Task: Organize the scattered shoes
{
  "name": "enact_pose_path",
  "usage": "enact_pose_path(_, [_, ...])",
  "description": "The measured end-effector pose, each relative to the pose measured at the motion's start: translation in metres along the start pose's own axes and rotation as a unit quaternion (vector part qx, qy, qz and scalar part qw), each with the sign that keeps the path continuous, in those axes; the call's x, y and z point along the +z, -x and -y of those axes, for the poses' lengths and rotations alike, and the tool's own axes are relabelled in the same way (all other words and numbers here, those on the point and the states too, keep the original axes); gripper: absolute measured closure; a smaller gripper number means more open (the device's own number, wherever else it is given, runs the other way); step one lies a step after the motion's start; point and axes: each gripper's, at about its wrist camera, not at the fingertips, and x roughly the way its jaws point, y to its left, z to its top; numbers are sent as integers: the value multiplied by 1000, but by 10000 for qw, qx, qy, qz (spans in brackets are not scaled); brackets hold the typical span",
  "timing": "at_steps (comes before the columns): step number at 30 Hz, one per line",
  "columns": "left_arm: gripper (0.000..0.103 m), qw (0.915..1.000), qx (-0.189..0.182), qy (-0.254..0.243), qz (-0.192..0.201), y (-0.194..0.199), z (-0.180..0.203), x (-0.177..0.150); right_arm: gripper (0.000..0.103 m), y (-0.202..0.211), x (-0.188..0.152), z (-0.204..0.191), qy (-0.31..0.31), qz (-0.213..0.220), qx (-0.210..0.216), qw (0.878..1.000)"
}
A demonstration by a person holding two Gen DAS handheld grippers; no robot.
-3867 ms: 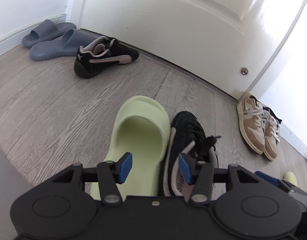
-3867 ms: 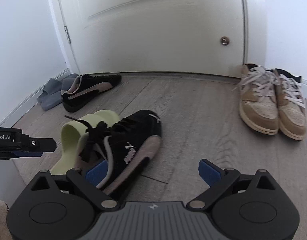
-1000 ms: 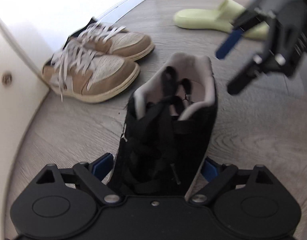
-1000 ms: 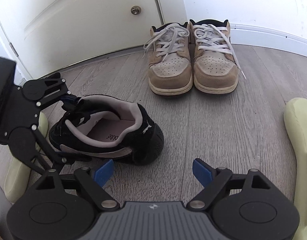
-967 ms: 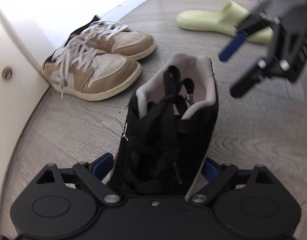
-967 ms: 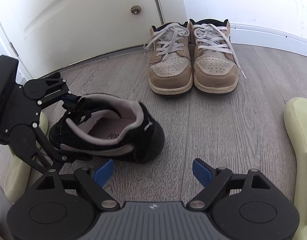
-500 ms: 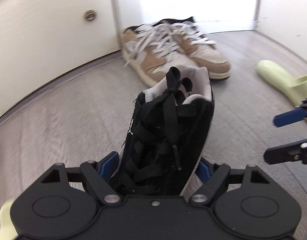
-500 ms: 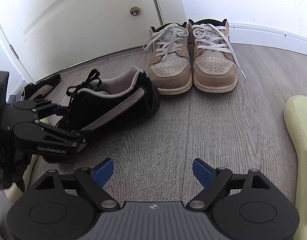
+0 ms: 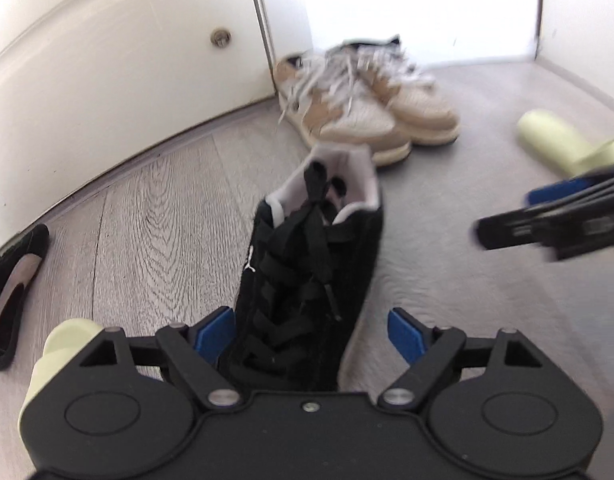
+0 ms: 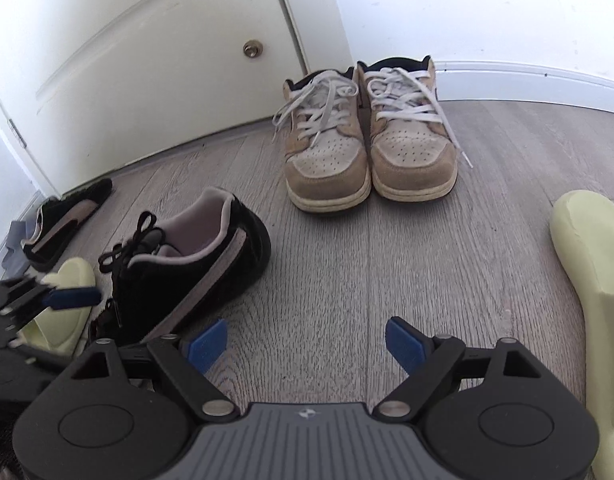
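Our left hand-held gripper [image 9: 311, 334] wide around black sneaker [image 9: 307, 280], right pad clear of it; our right hand-held gripper [image 10: 307, 344] wide, empty, above floor [image 10: 347, 272]

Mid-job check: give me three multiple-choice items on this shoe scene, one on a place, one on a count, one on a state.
1. Where does the tan sneaker pair stand?
A) mid-floor
B) at the wall beside the door
C) on a green slide

2. How many black sneakers show?
A) one
B) three
C) two

3. The right tongs are:
A) open and empty
B) shut on a lace
C) shut on a slide

Answers:
1 B: the heels point to the baseboard next to the door.
2 C: one sits between the left tongs, and the other lies farther left by the door.
3 A: the pads are spread over bare floor.
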Motion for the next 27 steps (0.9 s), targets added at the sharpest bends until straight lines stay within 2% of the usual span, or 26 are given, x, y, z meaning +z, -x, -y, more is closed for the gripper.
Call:
enact_pose_path(3, [17, 9980, 92, 594, 210, 30, -19, -10, 12, -7, -4, -20, -87, -74, 274, 9996])
enact_pose_path(5, [16, 9905, 507, 1237, 307, 49, -43, -22, 12, -16, -8, -44, 22, -123, 484, 9987])
enact_pose_path(8, [16, 9712, 988, 2150, 280, 66, -78, -40, 12, -33, -16, -81, 208, -240, 694, 9971])
enact_pose_path(10, [16, 9487, 1261, 2872, 391, 80, -102, -57, 12, -48, -26, -111, 414, -381, 740, 9957])
enact_pose_path(13, [16, 9314, 1345, 3348, 478, 88, -122, -68, 12, -63, -40, -141, 966, -563, 267, 9934])
enact_pose_path(14, [16, 9288, 1329, 3424, 491, 88, -126, -70, 12, -63, -44, -142, 1068, -532, 250, 9925])
enact_pose_path(17, [16, 9299, 1243, 3422, 530, 89, -131, -70, 12, -59, -46, -128, 1033, -609, 430, 9919])
enact_pose_path(20, [16, 9358, 1158, 3286, 538, 85, -127, -69, 12, -52, -43, -111, 969, -747, 393, 9917])
enact_pose_path(27, [16, 9553, 1038, 2724, 487, 80, -105, -60, 12, -12, -46, -71, 1071, -580, -435, 9916])
